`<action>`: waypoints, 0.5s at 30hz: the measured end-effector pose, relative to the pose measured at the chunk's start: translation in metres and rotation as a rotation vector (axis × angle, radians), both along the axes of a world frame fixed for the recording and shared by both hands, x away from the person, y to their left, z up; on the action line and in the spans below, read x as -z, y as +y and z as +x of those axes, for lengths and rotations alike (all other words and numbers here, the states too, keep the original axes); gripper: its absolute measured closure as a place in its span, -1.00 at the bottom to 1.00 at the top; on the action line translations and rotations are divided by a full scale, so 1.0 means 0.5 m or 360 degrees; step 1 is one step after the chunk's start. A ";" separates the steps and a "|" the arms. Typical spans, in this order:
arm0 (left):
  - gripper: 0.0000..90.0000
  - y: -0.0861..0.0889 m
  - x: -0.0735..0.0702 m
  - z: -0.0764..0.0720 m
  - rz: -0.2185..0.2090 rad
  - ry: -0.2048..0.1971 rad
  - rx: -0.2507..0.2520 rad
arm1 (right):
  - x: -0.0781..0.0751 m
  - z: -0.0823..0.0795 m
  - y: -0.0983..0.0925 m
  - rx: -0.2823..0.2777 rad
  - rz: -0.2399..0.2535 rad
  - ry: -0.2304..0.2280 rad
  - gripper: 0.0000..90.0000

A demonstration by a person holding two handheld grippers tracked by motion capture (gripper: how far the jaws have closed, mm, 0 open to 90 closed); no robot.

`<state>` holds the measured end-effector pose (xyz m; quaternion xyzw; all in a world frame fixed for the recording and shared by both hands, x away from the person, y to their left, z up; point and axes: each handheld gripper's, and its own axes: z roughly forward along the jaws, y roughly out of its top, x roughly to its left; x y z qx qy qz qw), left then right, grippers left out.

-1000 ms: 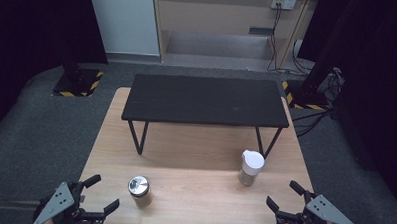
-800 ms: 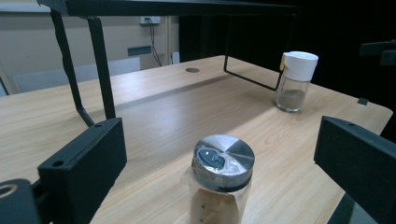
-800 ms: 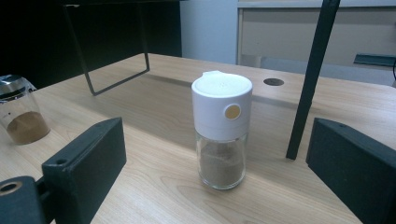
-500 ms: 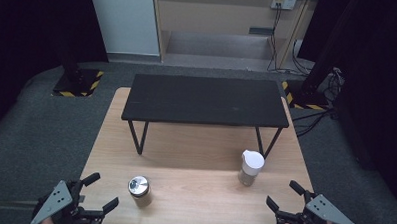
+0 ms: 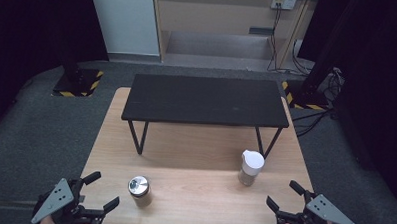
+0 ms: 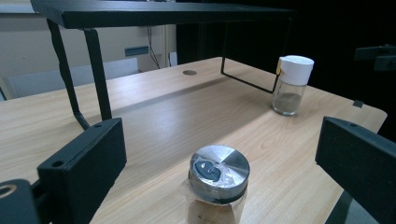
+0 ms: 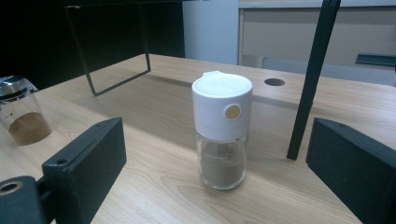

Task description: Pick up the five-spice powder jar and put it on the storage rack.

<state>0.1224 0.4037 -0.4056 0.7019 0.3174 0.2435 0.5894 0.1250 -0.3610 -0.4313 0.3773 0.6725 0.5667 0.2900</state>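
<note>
High view showed both tongs spread and empty at the near edge of the wooden surface (image 5: 195, 157): left tongs (image 5: 99, 193) just short of the steel-capped jar (image 5: 139, 190), right tongs (image 5: 286, 196) facing the white-capped jar (image 5: 251, 167), each apparently lined up for its own grasp. Beyond stood the black rack (image 5: 207, 100), likely their destination.
</note>
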 end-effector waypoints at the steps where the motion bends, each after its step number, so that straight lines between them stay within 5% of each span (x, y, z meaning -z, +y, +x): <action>1: -0.99 0.001 -0.002 0.001 0.0005 0.0001 0.0003 | 0.000 0.000 0.000 0.0000 0.0000 -0.0001 -0.89; 15: -0.99 0.013 -0.033 0.014 0.0077 0.0018 0.0067 | 0.000 0.000 -0.001 -0.0005 0.0001 -0.0002 -0.88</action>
